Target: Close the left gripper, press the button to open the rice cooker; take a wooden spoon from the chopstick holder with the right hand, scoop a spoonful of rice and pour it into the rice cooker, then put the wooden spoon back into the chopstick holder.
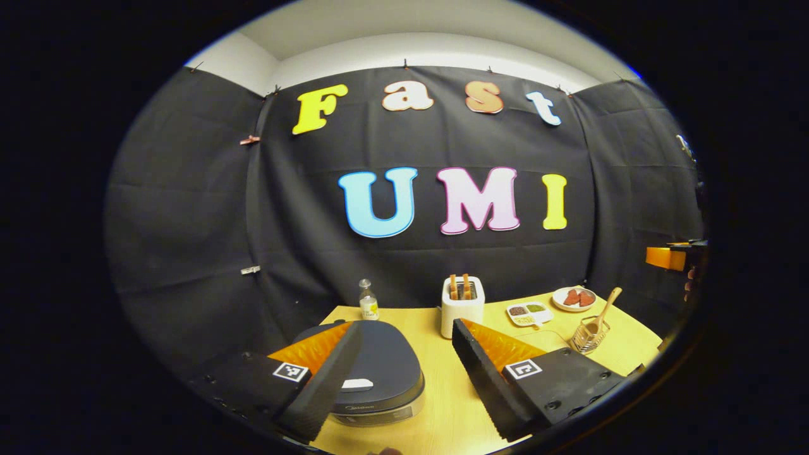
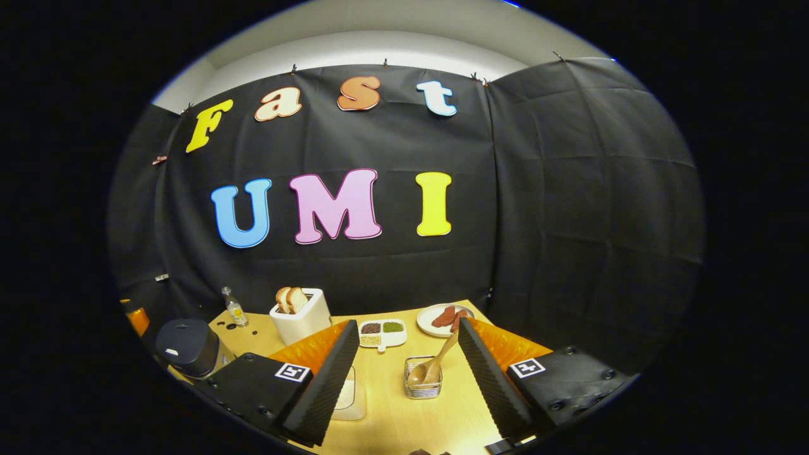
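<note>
Both grippers gape wide, holding nothing, above the counter (image 1: 442, 404).
Left gripper (image 1: 407, 335) over the closed rice cooker (image 1: 379, 373); right gripper (image 2: 404, 338) before the wooden spoon (image 2: 436, 363).

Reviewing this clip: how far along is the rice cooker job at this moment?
Nothing looks done yet. The rice cooker lid is down, and the wooden spoon sits in the chopstick holder. In hand: the left gripper hovers open over the cooker; the right gripper, also open, faces the holder. Left: closing, pressing, scooping, pouring, returning the spoon.
</note>
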A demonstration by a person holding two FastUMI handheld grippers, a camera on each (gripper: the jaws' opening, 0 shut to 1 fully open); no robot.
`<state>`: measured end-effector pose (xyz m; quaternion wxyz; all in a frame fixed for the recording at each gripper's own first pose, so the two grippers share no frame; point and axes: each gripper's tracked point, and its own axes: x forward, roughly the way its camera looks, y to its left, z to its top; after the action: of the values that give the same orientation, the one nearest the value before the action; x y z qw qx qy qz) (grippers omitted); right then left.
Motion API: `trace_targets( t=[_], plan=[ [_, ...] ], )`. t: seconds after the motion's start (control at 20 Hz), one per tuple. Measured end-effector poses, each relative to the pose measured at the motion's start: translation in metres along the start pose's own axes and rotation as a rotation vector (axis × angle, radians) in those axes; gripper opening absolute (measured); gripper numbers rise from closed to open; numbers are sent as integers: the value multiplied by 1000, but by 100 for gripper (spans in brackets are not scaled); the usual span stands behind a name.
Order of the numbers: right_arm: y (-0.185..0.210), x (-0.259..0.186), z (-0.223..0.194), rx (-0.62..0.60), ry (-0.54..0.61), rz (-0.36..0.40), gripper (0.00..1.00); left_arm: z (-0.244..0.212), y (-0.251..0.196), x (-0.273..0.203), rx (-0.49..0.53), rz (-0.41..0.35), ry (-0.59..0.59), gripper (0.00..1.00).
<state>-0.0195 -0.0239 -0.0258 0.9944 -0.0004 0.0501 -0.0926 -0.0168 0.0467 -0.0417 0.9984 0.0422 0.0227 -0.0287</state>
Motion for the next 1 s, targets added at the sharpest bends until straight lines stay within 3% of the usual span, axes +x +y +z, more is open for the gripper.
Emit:
trace_targets(
  t=[0.2, 0.65, 0.85, 1.0],
  plan=[
    [9, -16, -7, -8, 1, 16, 99, -3, -15, -11, -58, -59, 2, 97],
    [34, -17, -20, 15, 31, 60, 99, 21, -11, -19, -121, -48, -94, 98],
    [47, -13, -25, 34, 53, 83, 98, 13, -11, -20, -166, -48, -85, 92],
    [49, -9, -29, 37, 68, 85, 99, 12, -9, -21, -174, -39, -90, 95]
  ],
)
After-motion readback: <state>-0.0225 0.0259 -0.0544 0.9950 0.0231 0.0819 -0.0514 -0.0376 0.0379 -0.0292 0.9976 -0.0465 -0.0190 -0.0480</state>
